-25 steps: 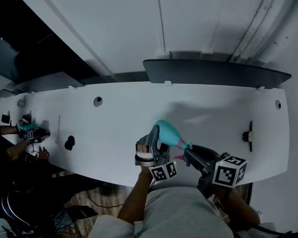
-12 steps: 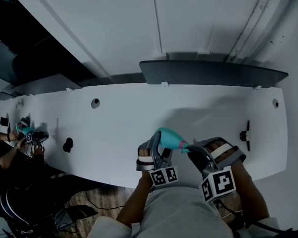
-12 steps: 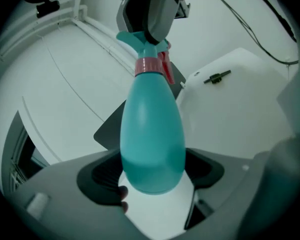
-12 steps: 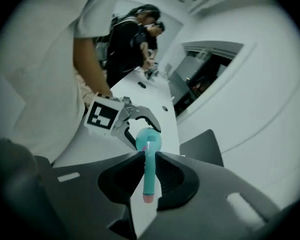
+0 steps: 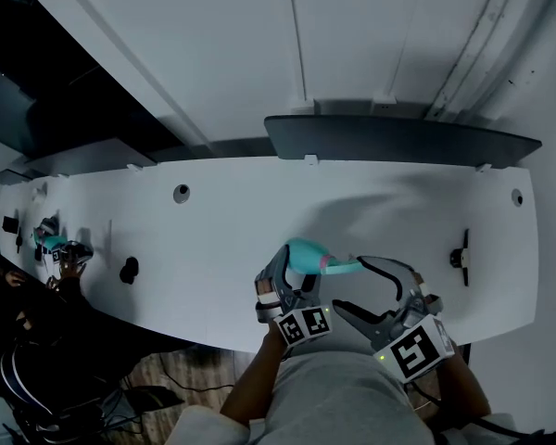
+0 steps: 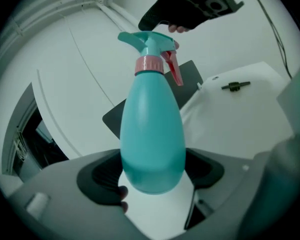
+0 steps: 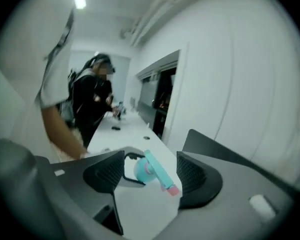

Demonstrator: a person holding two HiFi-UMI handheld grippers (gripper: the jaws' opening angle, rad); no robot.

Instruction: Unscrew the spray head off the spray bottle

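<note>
A teal spray bottle (image 5: 306, 252) lies on its side above the white table's (image 5: 213, 230) front edge. My left gripper (image 5: 290, 272) is shut on its round body (image 6: 152, 134). The teal spray head (image 6: 149, 40) sits on a pink collar (image 6: 148, 64), with a pink trigger (image 6: 174, 70) beside it. The head (image 5: 343, 266) points right toward my right gripper (image 5: 366, 288). That gripper's jaws are opening. In the right gripper view the spray head (image 7: 152, 171) sits end-on between the two pads (image 7: 107, 174), and neither pad touches it.
A dark flat panel (image 5: 403, 137) runs along the table's back edge. A small black part (image 5: 461, 256) lies at the right and another black object (image 5: 129, 269) at the left, near a round hole (image 5: 182, 193). A person (image 7: 92, 104) works at the table's far left end.
My right gripper was closed in around the spray head; it has since turned and its jaws have spread wide, off the head. My left gripper keeps the bottle in about the same place.
</note>
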